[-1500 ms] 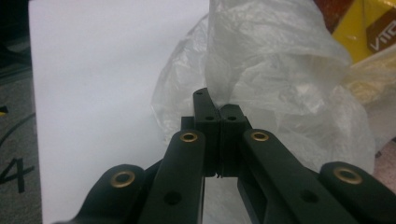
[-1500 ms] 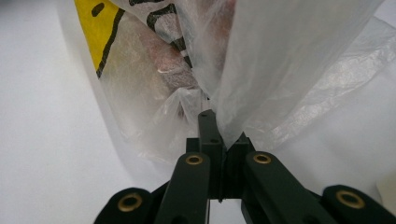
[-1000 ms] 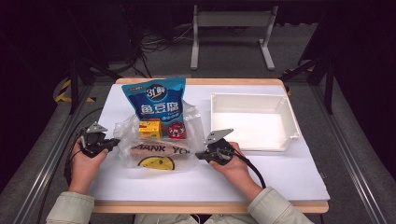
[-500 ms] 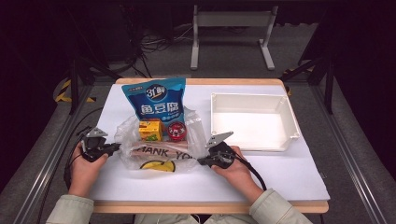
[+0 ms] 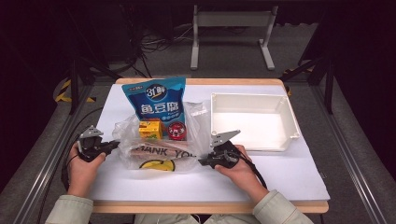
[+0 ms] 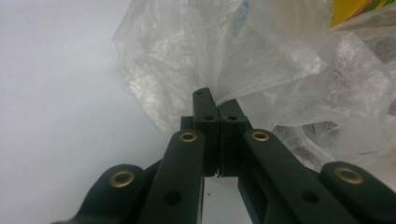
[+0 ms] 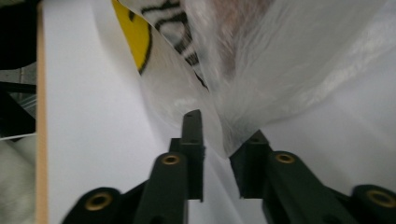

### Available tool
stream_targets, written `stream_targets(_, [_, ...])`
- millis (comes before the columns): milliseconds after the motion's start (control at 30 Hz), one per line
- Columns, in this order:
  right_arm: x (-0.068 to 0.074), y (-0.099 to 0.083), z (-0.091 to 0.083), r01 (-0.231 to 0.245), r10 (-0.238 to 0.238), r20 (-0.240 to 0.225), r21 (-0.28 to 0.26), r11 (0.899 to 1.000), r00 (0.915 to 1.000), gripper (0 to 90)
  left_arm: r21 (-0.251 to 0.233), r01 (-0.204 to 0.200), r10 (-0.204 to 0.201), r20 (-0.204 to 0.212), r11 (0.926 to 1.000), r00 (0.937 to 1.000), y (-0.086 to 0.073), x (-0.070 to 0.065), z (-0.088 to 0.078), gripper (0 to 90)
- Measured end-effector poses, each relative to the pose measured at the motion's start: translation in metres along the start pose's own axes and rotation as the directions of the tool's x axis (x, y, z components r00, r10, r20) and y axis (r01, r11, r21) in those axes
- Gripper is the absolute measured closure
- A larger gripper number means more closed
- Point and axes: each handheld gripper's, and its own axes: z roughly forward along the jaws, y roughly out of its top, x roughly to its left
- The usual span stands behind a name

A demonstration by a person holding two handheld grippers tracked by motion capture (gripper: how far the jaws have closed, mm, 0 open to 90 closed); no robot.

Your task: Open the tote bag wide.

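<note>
A clear, crinkled plastic bag (image 5: pixel 159 147) is seen near the front edge of the white tabletop (image 5: pixel 289 172), printed with black lettering and a yellow smiley outlined in black. Inside it a yellow box (image 5: pixel 150 129) with a darker band and a small red round item (image 5: pixel 177 131) with a white centre are shown. Behind it, toward the back edge, a blue snack packet (image 5: pixel 154 100) with white characters and a white round badge is seen. A plain white tray (image 5: pixel 252 122) is set by the right edge. The tabletop is bordered in light wood. Both grippers, left gripper (image 6: pixel 217 105) and right gripper (image 7: pixel 219 133), are black with brass-coloured rivets.
</note>
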Motion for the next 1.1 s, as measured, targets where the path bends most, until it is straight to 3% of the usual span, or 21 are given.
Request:
stream_targets(100, [0.002, 0.009, -0.012, 0.010, -0.010, 0.009, -0.051, 0.999, 0.9999, 55.7, -0.003, 0.006, -0.006, -0.001, 1.0000, 1.0000, 0.000, -0.001, 0.000, 89.0])
stream_targets(200, [0.004, 0.014, -0.019, 0.013, -0.012, 0.015, -0.090, 0.996, 0.9998, 49.5, -0.010, -0.002, 0.002, -0.004, 0.9999, 1.0000, 0.000, -0.001, -0.001, 89.0])
stream_targets(400, [0.003, 0.027, -0.039, 0.020, -0.010, 0.049, -0.200, 0.980, 0.9987, 36.9, -0.020, 0.003, -0.003, -0.009, 0.9998, 1.0000, 0.000, 0.000, -0.003, 88.9])
stream_targets(500, [0.003, 0.034, -0.048, 0.028, -0.012, 0.070, -0.237, 0.971, 0.9974, 35.4, -0.022, -0.004, 0.004, -0.009, 0.9998, 1.0000, 0.001, -0.001, -0.003, 88.9])
stream_targets(633, [0.002, 0.054, -0.060, 0.074, -0.047, 0.100, -0.284, 0.956, 0.9939, 34.8, -0.021, -0.001, 0.001, -0.009, 0.9998, 1.0000, 0.000, -0.001, -0.003, 88.9])
stream_targets(733, [0.001, 0.067, -0.066, 0.106, -0.071, 0.129, -0.293, 0.950, 0.9891, 34.8, -0.022, -0.008, 0.008, -0.009, 0.9997, 0.9999, 0.001, -0.001, -0.003, 88.8])
stream_targets(1100, [-0.008, 0.102, -0.071, 0.123, -0.072, 0.152, -0.355, 0.927, 0.9857, 34.8, -0.013, -0.011, 0.011, -0.013, 0.9999, 0.9999, 0.001, -0.001, -0.003, 88.6])
